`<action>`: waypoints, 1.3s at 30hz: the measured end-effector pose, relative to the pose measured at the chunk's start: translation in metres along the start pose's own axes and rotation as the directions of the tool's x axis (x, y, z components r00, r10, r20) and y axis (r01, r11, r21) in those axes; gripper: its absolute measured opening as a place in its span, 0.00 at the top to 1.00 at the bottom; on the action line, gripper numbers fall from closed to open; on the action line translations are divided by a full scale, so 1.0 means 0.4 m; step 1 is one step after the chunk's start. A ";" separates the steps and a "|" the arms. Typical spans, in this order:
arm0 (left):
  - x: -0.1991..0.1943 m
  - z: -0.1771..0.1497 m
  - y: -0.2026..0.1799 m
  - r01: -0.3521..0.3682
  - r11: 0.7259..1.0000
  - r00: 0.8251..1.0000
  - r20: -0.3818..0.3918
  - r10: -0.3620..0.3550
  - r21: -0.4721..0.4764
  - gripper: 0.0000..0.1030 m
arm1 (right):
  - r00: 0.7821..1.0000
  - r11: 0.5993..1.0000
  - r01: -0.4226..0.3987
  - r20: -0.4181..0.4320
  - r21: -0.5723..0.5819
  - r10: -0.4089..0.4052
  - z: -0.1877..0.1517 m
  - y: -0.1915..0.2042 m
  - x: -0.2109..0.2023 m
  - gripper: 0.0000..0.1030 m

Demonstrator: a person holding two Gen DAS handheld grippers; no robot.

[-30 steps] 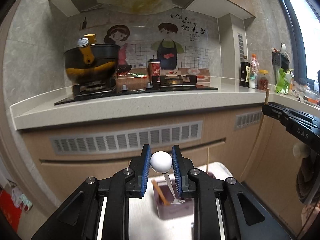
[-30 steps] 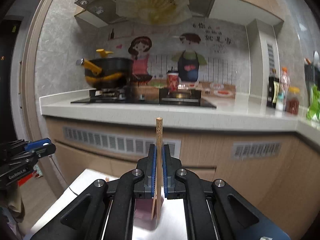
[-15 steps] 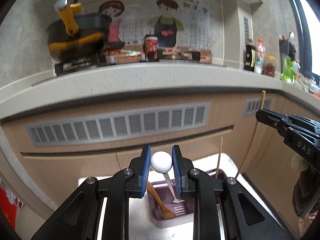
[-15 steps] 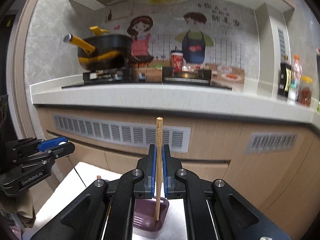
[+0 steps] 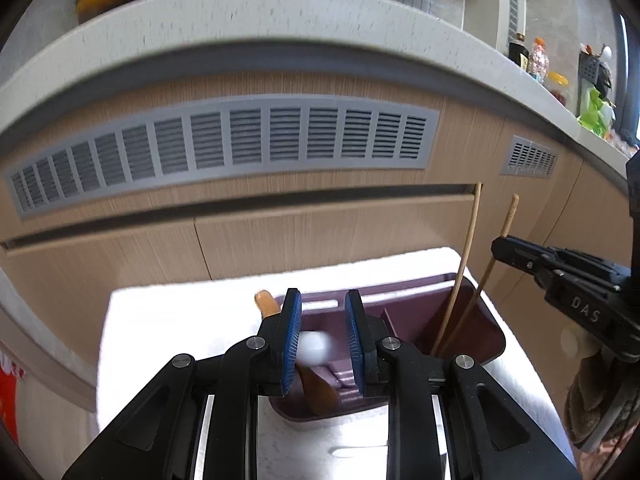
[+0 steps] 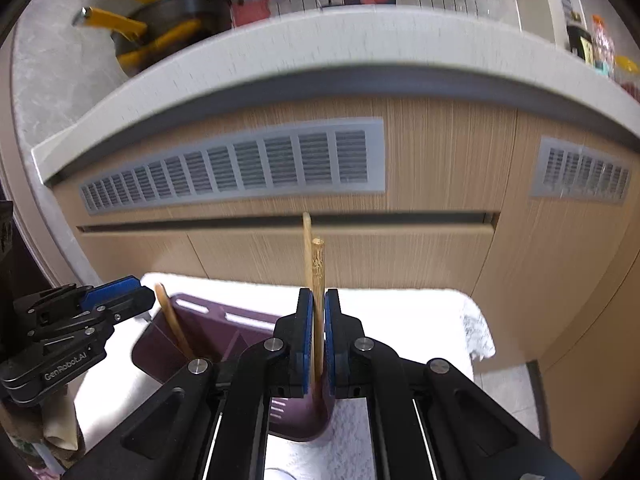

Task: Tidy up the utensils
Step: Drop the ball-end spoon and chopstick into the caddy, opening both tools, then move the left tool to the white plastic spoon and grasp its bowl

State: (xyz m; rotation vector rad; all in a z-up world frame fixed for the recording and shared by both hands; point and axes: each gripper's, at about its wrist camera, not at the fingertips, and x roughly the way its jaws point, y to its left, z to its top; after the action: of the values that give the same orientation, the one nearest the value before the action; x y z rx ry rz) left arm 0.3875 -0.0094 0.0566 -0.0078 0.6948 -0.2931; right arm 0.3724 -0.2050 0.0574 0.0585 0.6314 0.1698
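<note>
A stone kitchen counter (image 5: 280, 12) with a black and yellow pan (image 6: 176, 20) on it runs along the back. Under it are wood cabinet fronts with a grey vent (image 5: 240, 140). In front sits a low desk (image 5: 180, 320) covered in white towelling.

On the desk is a purple utensil holder (image 5: 492, 332) with divided compartments. The sorting looks well along. A wooden spoon (image 5: 266, 304) leans in the left end of the holder, and one chopstick (image 5: 466, 260) stands in the right end.

The right gripper (image 6: 318, 294) has its jaws clamped on a second bamboo chopstick (image 6: 318, 280). It is held upright just beside the first, and its lower end dips into that same right-hand compartment. I'd say it only needs letting go.

The left gripper (image 5: 322, 296) hovers over the middle of the holder with a white-knobbed spoon (image 5: 314, 346) between its blue pads. The knob is blurred. It sits against one pad with what looks like a sliver of space at the other, so I cannot tell whether the jaws pinch it or have let it loose. The spoon's lower part is hidden behind the gripper, so I can't tell whether it has reached the holder.

As I read it, what's left is to drop these two pieces in and draw both grippers clear. Whether more utensils wait elsewhere is out of view
</note>
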 end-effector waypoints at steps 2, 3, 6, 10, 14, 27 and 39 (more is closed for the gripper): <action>0.003 -0.005 0.000 0.005 1.000 1.000 -0.009 -0.005 -0.008 0.76 | 1.000 1.000 -0.004 -0.011 0.002 0.004 -0.008 -0.002 0.014 0.95; 0.001 -0.007 -0.001 0.004 1.000 1.000 -0.010 -0.004 -0.009 0.75 | 1.000 1.000 -0.003 -0.013 0.001 0.003 -0.012 -0.002 0.018 0.95; -0.022 -0.013 -0.003 0.006 1.000 1.000 0.003 -0.006 -0.018 0.66 | 1.000 1.000 0.010 -0.003 -0.007 -0.010 -0.019 -0.005 0.014 0.91; -0.090 -0.035 0.008 -0.008 0.999 0.999 0.052 0.010 -0.039 0.57 | 0.999 0.999 0.034 0.020 -0.029 -0.033 -0.033 -0.006 -0.020 0.90; -0.156 -0.081 0.019 -0.025 0.998 0.997 0.069 0.029 -0.065 0.52 | 0.997 0.997 0.061 0.039 -0.053 -0.059 -0.064 0.004 -0.084 0.77; -0.273 -0.359 0.000 -0.101 0.991 0.995 -0.030 0.099 -0.085 0.43 | 0.995 0.993 0.013 -0.098 -0.119 -0.025 -0.332 0.068 -0.202 0.60; -0.263 -0.555 0.000 -0.138 0.981 0.978 -0.178 0.112 -0.140 0.38 | 0.955 0.993 -0.119 -0.277 -0.026 0.107 -0.480 0.139 -0.139 0.60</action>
State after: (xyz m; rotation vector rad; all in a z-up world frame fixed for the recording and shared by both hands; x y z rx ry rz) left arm 0.1705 0.0389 -0.0480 -0.0850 0.8818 -0.1199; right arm 0.2069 -0.1594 -0.0589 0.0297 0.9030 0.3054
